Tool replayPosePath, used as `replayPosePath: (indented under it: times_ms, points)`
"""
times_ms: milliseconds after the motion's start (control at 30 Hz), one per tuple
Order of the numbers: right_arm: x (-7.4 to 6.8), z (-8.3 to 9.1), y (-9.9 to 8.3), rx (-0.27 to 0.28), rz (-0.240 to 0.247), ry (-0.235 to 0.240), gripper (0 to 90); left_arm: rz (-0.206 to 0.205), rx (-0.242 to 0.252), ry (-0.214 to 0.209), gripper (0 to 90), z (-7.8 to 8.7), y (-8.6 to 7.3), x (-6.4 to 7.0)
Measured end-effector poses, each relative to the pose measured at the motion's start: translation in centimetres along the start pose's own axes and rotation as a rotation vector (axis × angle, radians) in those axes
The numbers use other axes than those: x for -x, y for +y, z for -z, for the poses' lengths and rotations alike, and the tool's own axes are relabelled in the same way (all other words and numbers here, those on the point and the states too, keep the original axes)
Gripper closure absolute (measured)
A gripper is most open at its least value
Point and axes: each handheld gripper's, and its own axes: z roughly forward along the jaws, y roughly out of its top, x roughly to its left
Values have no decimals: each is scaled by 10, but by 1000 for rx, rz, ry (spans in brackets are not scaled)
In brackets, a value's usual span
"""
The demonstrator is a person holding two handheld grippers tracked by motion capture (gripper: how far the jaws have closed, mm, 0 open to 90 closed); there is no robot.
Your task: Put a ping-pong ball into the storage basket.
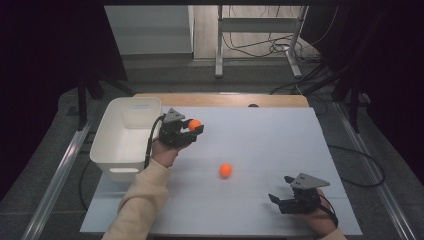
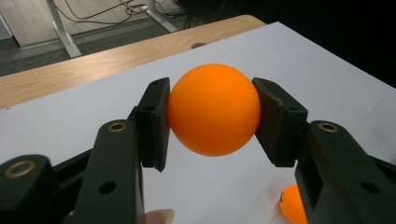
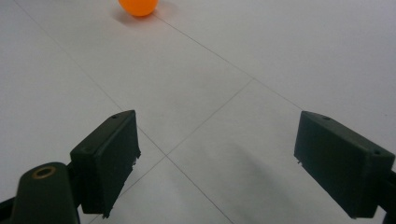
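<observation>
white table [image 1: 280, 150] | grey floor [image 1: 210, 80] | desk legs [image 1: 219, 45]

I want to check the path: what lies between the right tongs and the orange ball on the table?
Nothing: bare white table runs from the open right tongs to the loose ball, as the right gripper view shows.

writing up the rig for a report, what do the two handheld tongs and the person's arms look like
Both tongs, left and right, are black, each with two flat rectangular pads on hinged links with brass-coloured rivets. A grey three-cornered plate sits on top of each, and a black cable trails back from the left one. The left arm wears a cream long sleeve.
</observation>
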Motion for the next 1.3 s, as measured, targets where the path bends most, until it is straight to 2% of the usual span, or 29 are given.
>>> replayPosePath:
  times_ms: [933,1300]
  points:
    - [0,0,0,0,1,2,143,-7,23,-5,500,10,5,1]
    - [0,1,0,0,2,1,143,-5,53,-13,500,23,11,1]
